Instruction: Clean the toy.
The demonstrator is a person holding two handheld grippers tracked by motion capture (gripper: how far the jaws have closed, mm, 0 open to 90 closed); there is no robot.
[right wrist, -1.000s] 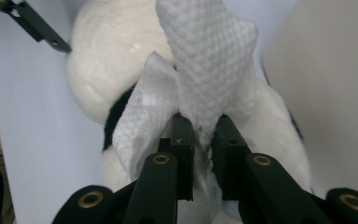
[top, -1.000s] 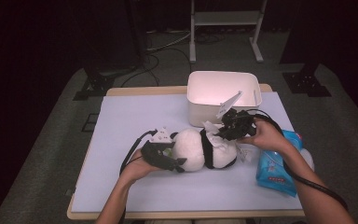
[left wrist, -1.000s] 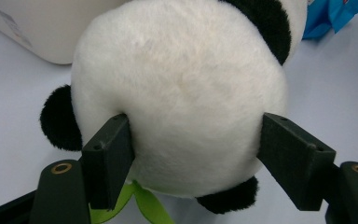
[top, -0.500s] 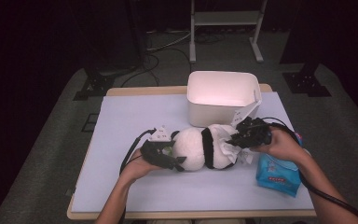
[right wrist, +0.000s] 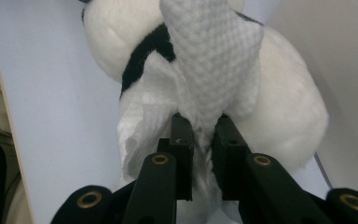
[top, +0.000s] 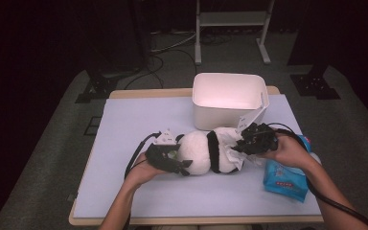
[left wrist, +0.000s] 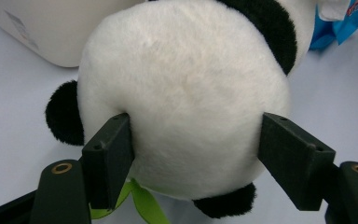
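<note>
A plush panda (top: 206,153) lies on its side in the middle of the table. My left gripper (top: 172,160) clamps its white round head (left wrist: 186,102), both pads pressed into the fur. A green ribbon (left wrist: 140,205) hangs beneath. My right gripper (top: 242,143) is shut on a white textured wet wipe (right wrist: 214,70), which lies draped against the panda's white body (right wrist: 284,116) beside its black band (right wrist: 144,51).
A white plastic bin (top: 230,100) stands just behind the panda. A blue wipes pack (top: 287,175) lies at the right, under my right forearm. The pale blue table top (top: 139,124) has free room on the left and along the front.
My right gripper has moved down and slightly right with the wipe, from near the bin's front to the panda's body. The left gripper has held still on the head.
</note>
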